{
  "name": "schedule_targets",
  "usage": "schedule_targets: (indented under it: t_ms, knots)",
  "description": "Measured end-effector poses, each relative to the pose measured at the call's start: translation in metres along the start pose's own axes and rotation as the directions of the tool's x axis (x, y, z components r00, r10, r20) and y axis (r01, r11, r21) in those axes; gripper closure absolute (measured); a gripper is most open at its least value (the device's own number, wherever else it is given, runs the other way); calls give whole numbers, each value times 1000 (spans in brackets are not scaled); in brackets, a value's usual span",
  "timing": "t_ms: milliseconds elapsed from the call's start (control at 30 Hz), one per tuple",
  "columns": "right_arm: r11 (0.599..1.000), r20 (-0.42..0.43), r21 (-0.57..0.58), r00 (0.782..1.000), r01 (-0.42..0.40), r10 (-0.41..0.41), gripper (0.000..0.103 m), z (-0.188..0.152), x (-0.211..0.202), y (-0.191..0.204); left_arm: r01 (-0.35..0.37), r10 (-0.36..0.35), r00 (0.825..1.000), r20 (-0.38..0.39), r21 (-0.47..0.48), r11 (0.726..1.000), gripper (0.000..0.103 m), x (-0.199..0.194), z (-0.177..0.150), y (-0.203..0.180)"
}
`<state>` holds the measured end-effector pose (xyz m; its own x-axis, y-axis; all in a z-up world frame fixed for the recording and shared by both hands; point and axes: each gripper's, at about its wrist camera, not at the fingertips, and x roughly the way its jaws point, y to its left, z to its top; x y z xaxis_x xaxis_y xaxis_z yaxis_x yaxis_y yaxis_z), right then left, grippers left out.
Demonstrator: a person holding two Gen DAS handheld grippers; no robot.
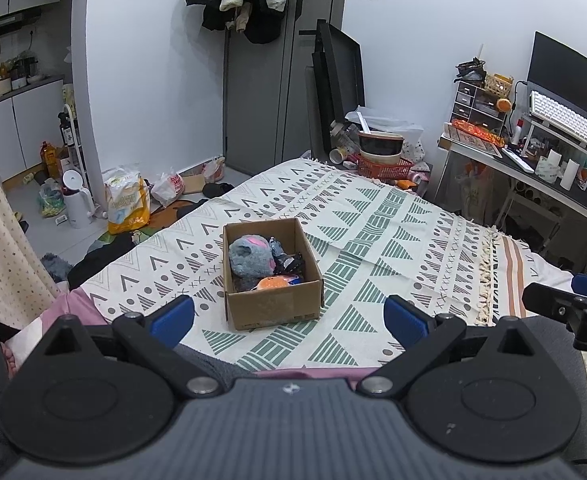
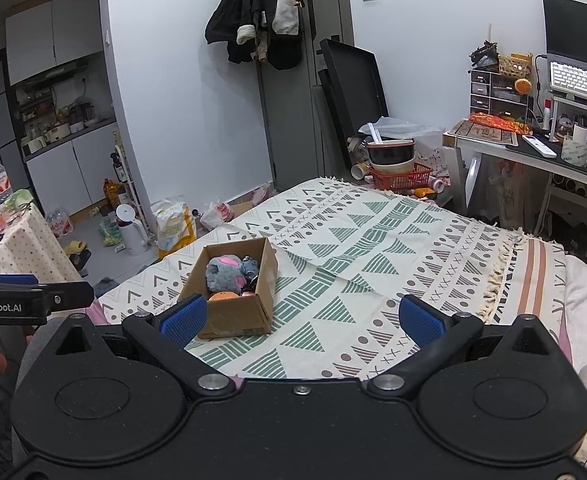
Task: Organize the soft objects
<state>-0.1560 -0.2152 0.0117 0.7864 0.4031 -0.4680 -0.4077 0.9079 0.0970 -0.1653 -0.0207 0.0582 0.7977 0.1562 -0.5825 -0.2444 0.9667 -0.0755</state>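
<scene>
Both sets of jaws spread wide, nothing held: left gripper [image 1: 289, 316], right gripper [image 2: 300, 318]. Both hang back at the near edge of the patterned bedspread [image 1: 373, 240], clear of the cardboard box [image 1: 271, 308]. Grey plush [image 1: 249, 256], orange plush [image 1: 274, 283] and a dark soft item [image 1: 291, 262] sit inside it. No loose soft objects visible, so this looks like either start or finish. Next move: probably reach into the box and pinch gently.
</scene>
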Motion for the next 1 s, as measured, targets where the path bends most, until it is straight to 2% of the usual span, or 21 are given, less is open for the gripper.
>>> schedule_targets:
  t_ms: [1000]
  knots:
    - [1000,-2,-4,1000,6,-6,0,-2,-1,-1,-1,1,1000,-1,3,1000,3,0,-4,-2]
